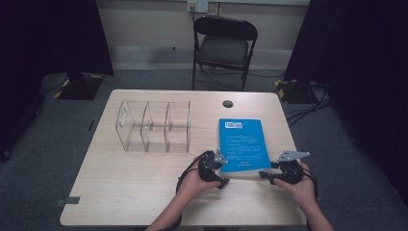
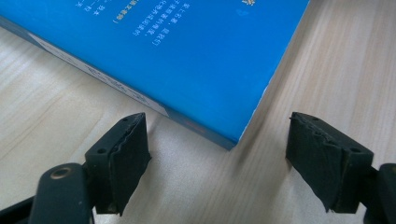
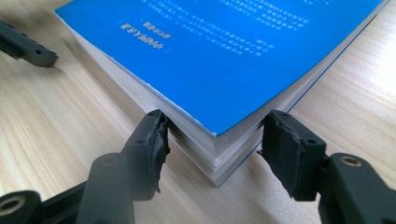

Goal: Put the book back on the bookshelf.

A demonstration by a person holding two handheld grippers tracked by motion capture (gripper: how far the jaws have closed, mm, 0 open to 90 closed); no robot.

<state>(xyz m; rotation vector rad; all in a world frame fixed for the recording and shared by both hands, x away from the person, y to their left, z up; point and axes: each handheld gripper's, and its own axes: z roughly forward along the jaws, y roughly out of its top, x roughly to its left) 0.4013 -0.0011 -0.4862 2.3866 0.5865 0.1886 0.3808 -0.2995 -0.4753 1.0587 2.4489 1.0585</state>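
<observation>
A blue book [image 1: 243,144] lies flat on the wooden table, back cover up with white print and a barcode. My left gripper [image 1: 224,172] sits at the book's near left corner. In the left gripper view its jaws stand open [image 2: 217,144], and the corner of the book [image 2: 187,56] lies just ahead of them, untouched. My right gripper [image 1: 267,173] is at the near right corner. Its jaws [image 3: 212,140] straddle that corner of the book [image 3: 233,60], with a pad against the page edges on each side.
A clear acrylic organizer [image 1: 154,126] with three compartments stands left of the book. A small black round disc [image 1: 227,103] lies near the table's far edge. A black folding chair [image 1: 223,43] stands beyond the table. Part of the left gripper [image 3: 28,46] is seen in the right gripper view.
</observation>
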